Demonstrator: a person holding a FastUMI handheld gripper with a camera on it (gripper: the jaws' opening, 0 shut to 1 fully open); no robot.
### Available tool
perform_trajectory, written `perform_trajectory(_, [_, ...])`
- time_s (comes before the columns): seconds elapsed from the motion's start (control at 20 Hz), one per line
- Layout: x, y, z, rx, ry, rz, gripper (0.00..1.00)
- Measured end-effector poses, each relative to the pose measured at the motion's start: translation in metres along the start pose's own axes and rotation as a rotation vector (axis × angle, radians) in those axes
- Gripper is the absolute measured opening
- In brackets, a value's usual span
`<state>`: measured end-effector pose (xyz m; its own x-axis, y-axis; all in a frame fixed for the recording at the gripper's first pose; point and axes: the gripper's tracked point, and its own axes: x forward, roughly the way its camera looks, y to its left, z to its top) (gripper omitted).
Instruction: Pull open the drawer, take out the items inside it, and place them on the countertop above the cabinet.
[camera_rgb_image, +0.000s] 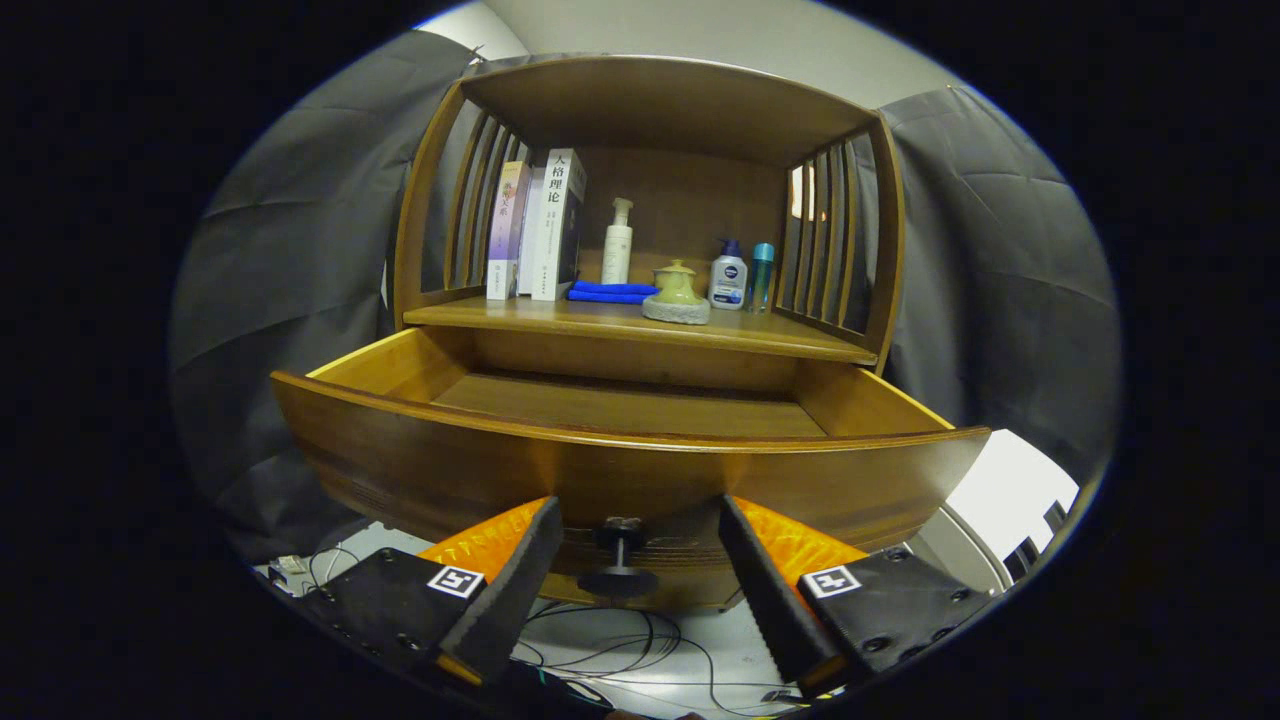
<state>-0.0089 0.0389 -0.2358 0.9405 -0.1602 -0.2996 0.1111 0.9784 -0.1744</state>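
Grey quilted cloth hangs behind a wooden cabinet (640, 250) whose countertop (800, 338) carries upright books (540, 225), a white pump bottle (617, 241), a folded blue cloth (610, 292), a lidded pot (676, 293) on a stone base, a small labelled bottle (728, 276) and a teal tube (762, 277). Below, the drawer (620, 455) stands pulled out, its visible floor bare. Its dark knob (620, 535) sits between the fingers of the gripper (637, 545), which are spread wide, touching nothing. Cables (640, 655) trail on the floor below

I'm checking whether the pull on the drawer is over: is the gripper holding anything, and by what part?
Nothing is held. The gripper is open, its fingers standing apart on either side of the drawer knob without touching it.
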Motion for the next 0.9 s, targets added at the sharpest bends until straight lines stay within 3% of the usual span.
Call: perform_trajectory(0.9, [0.072,0.013,0.025,-0.024,-0.025,-0.034,1.0])
